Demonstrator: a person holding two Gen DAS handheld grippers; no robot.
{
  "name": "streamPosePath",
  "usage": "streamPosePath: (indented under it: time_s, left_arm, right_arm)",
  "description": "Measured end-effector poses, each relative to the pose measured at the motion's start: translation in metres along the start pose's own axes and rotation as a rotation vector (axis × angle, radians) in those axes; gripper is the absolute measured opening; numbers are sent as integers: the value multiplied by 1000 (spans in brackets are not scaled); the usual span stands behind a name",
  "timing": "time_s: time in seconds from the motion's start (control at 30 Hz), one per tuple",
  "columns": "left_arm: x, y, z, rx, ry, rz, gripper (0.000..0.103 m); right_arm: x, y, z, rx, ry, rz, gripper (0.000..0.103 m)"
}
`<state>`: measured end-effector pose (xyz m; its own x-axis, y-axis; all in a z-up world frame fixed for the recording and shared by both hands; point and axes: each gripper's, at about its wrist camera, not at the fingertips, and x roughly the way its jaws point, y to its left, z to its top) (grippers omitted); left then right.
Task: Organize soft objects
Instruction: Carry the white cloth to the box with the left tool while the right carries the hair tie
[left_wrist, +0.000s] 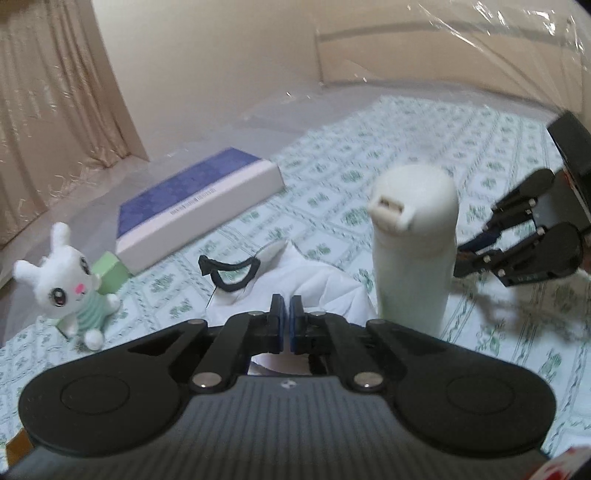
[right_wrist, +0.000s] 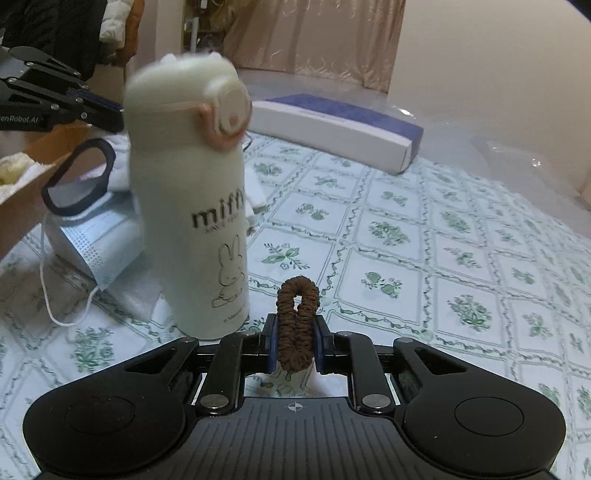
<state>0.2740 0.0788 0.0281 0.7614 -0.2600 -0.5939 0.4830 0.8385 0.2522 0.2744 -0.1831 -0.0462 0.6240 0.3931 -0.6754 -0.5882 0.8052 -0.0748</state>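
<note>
Left wrist view, left to right: a white plush rabbit (left_wrist: 70, 273) in a green striped outfit is seen sitting on the flower-patterned tablecloth (left_wrist: 332, 177), touching a pale green block (left_wrist: 112, 271) behind it; a flat blue-and-white box (left_wrist: 195, 201) is laid further back near the curtain (left_wrist: 55, 103); a black loop (left_wrist: 229, 273) is seen resting on crumpled white cloth (left_wrist: 317, 284) just ahead of the left gripper (left_wrist: 287, 319); its blue pads are pressed nearly together with only a thin slit between, nothing gripped; a white bottle (left_wrist: 413, 243) is stood upright just right of the cloth; the right gripper (left_wrist: 467, 254) is seen at the far right behind the bottle, tips partly hidden.

Right wrist view, left to right: the left gripper (right_wrist: 118, 118) is seen at the upper left, fingers drawn together; a cardboard box (right_wrist: 22, 206) edge is seen below it; a blue face mask (right_wrist: 96, 240) is propped beside the bottle (right_wrist: 192, 221), with the black loop (right_wrist: 79, 177) above it; the bottle is printed with "miffy" and a rabbit drawing; a brown hair tie (right_wrist: 297, 321) is pinched between the right gripper (right_wrist: 295, 332) pads, held upright as a folded loop above the tablecloth (right_wrist: 424, 240), just right of the bottle base; the blue-and-white box (right_wrist: 340, 129) is seen behind.
</note>
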Motion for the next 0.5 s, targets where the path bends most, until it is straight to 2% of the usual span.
streamPosePath:
  time_s: [0.2, 0.5]
  left_arm:
    - [-43, 1, 6, -43, -38, 52, 2]
    - [-105, -6, -7, -123, -64, 92, 2]
  right_arm:
    - [-33, 9, -3, 26, -13, -33, 19]
    - [-75, 35, -13, 96, -42, 0, 19]
